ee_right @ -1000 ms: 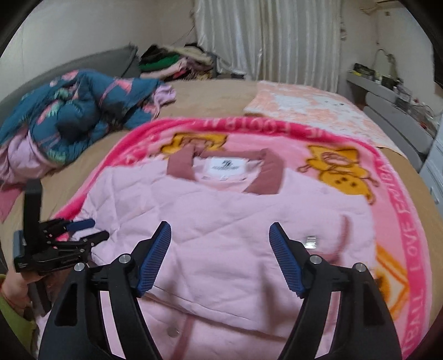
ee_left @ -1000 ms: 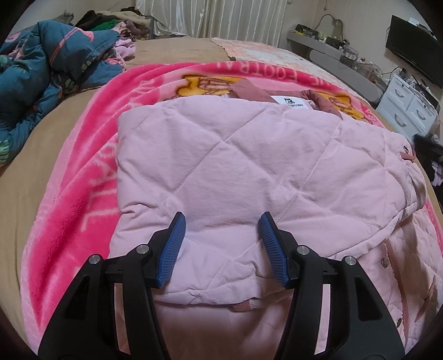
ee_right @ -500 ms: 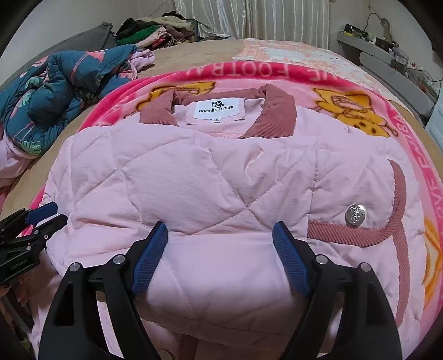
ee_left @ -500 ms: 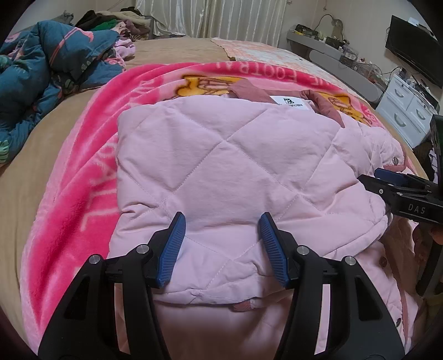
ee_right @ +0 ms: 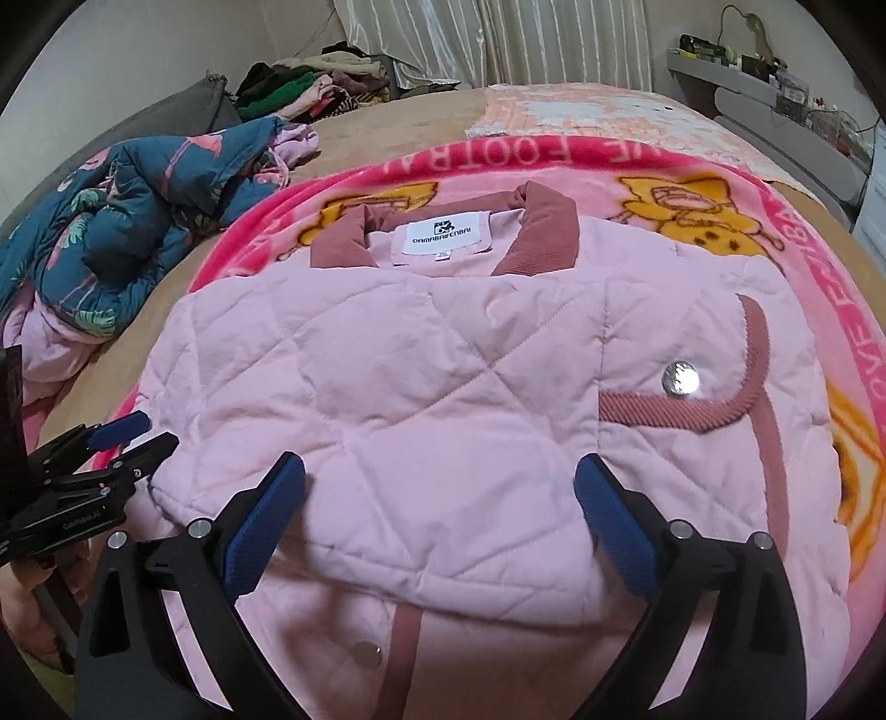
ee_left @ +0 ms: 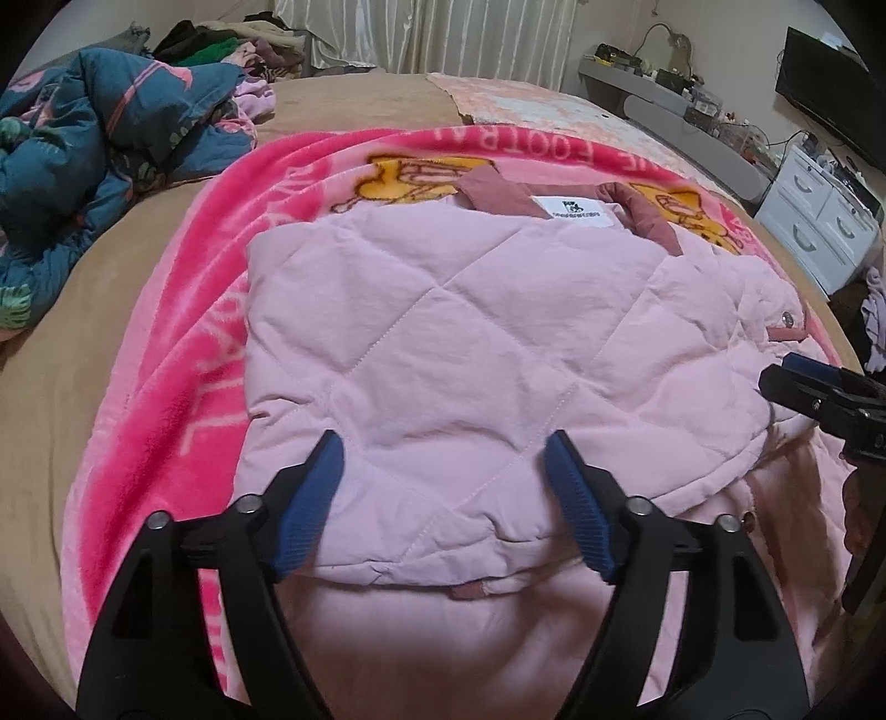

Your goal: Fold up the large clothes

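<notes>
**Folded pink jacket on the bed, both tongs spread wide**

A pale pink quilted jacket is seen lying across the middle of both frames, folded over on itself, on a bright pink fleece blanket spread over the bed. Its dusty-rose collar and white neck label are shown at the upper centre of the right wrist view. A silver snap sits at the right of that frame, beside a corded rose trim.

In the left wrist view the left tongs are found at the lower centre, over the near edge of the folded layer. Their jaws have just been opening and stand wide; the blue pads flank the padded fabric, and no pinch on it is seen. The right tongs enter at the right edge of this frame, beside the jacket's side.

In the right wrist view the right tongs are held at the lower centre, jaws just opened to their widest, with the fold's edge lying between the pads, not pressed. The left tongs show at the lower left, next to the jacket's corner.

A crumpled teal patterned quilt is heaped at the upper left, and a pile of clothes lies further back, near the curtains
</notes>
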A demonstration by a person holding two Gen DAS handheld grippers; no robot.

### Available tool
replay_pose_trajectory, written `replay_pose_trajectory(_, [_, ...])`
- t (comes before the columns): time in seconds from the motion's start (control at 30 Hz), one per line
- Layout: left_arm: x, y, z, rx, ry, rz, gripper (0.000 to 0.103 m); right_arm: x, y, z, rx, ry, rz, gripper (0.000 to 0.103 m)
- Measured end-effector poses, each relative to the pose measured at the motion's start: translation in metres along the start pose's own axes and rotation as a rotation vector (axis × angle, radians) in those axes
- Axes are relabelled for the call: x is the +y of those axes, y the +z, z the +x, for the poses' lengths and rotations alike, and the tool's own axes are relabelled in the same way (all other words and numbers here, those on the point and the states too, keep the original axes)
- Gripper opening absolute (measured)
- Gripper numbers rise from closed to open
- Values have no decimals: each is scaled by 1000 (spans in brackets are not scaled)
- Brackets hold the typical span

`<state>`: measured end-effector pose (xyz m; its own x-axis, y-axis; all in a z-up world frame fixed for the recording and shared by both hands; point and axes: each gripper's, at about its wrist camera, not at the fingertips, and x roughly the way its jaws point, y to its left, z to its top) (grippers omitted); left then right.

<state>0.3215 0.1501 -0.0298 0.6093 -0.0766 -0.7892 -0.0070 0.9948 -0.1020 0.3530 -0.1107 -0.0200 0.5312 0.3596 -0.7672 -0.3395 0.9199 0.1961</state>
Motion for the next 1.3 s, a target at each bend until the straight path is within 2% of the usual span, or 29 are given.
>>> replay_pose_trajectory(0.17, [-10,2,-12,-11,-43,-2,94,-3,-3,-15,-9,35,43,99])
replay_pose_trajectory(0.53, [-33,6,-44,-59,-61,20,94,-8,-1,-61,-90,47,81,99])
replay_pose_trajectory(0.83, [-44,8,-75,-129,-59,43,94,-6,-5,-95,-140,44,72,99])
replay_pose_trajectory(1.3, [-58,8,-127,-226,-107,70,94,-9,-18,-149,-222,44,79,99])
